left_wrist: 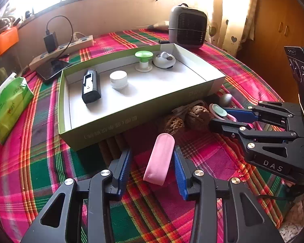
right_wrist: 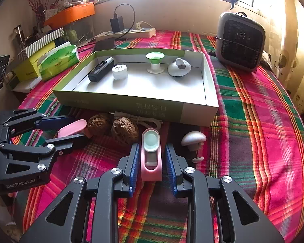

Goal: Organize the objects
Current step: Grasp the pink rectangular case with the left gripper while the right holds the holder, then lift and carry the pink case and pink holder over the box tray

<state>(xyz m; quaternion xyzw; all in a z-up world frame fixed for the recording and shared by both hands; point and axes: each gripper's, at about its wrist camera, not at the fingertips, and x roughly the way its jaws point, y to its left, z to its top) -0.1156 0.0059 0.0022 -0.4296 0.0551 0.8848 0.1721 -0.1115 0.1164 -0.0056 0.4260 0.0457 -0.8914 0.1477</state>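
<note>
Left gripper (left_wrist: 153,167): jaws are standing spread, one on each side of the smooth pink oblong bar (left_wrist: 159,159). The bar is lying on the plaid-cloth surface (left_wrist: 40,162), long axis running almost straight away from the jaws, tilted slightly right at its far end. The right blue pad looks very near or touching the bar's edge; the left pad is standing clearly apart. Not yet pinched, as far as the left wrist view shows.

Right gripper (right_wrist: 150,166): jaws are also standing spread, bracketing the pink holder with a pale green oval insert (right_wrist: 151,155). Its long axis is pointing straight ahead between the pads, with narrow gaps on both sides. No grip yet.

Judgement: each gripper is already lined up with its own item's long axis, so the coming move probably needs only a squeeze across the short width, then a lift forward.

Just beyond: two brown wrinkled walnuts (right_wrist: 113,127) and a pale coiled cord (right_wrist: 139,119) are lying against the near wall of the green-and-white shallow cardboard box (right_wrist: 119,105). A silver mushroom-shaped knob (right_wrist: 193,139) is sitting right of the holder.

Farther: the box is holding a black rectangular device (right_wrist: 101,69), a white round jar (right_wrist: 119,71), a green-topped white spool (right_wrist: 155,62) and a white domed gadget (right_wrist: 179,67) along its far side. The near half of the box floor is bare.
</note>
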